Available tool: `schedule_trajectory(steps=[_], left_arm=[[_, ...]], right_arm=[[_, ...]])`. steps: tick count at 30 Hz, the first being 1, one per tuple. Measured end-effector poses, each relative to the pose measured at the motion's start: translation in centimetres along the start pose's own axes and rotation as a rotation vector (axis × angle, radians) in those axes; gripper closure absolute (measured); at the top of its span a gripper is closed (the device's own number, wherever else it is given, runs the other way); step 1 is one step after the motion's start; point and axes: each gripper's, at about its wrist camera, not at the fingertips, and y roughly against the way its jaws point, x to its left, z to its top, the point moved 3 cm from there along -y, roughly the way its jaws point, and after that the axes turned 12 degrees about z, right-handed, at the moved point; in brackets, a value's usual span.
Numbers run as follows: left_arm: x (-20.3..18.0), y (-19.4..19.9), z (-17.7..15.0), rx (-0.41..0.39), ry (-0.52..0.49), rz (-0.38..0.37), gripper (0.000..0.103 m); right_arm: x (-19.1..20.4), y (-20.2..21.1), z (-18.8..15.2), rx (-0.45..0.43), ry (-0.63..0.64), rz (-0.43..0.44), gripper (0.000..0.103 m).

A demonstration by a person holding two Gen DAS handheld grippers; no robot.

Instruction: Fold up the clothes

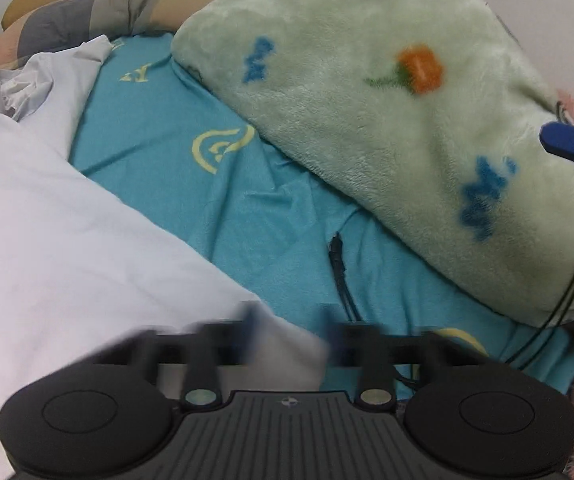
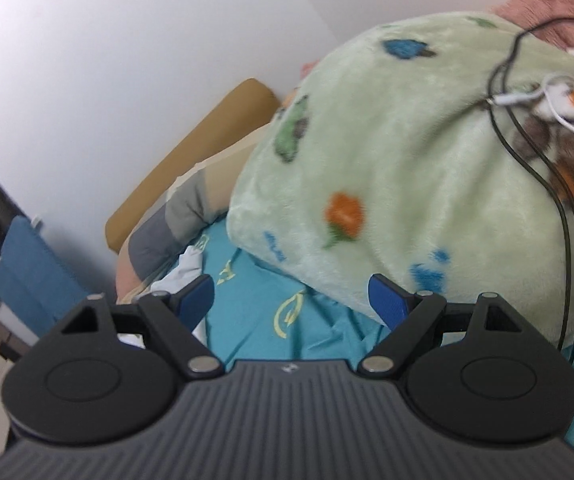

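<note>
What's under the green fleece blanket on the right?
The green fleece blanket lies bunched over the teal bedsheet, which shows along its lower edge. Black cables run across the blanket's top. Whatever fills the mound beneath is covered and cannot be seen.

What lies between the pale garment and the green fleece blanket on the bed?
In the left wrist view, teal bedsheet with yellow motifs fills the stretch between the pale garment and the green fleece blanket; a thin black cable lies on it.

No legible text or labels
</note>
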Motion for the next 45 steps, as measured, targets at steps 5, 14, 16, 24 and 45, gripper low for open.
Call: schedule_trajectory(steps=[5,14,16,24,45], left_arm=[[3.0,1.8,0.8,-0.011,0.074,-0.022,0.102],[16.7,14.3,-0.1,-0.008,0.373,-0.163,0.102],[19.9,16.2,-1.3,0.012,0.422,-0.134,0.102],[27.1,16.3,-6.1,0.214,0.537,0.171,0.102],[28.6,12.2,3.5,-0.105,0.377,0.133,0.025]], right_arm=[[-0.8,0.0,-0.1,-0.007,-0.027,0.002,0.017],[1.6,0.1,-0.7,-0.001,0.077,-0.012,0.017],[2.6,0.0,-0.9,0.017,0.114,-0.013,0.017],[6.3,0.1,-2.8,0.073,0.274,-0.033,0.017],[14.0,-8.0,-8.0,0.323,0.317,0.236,0.026]])
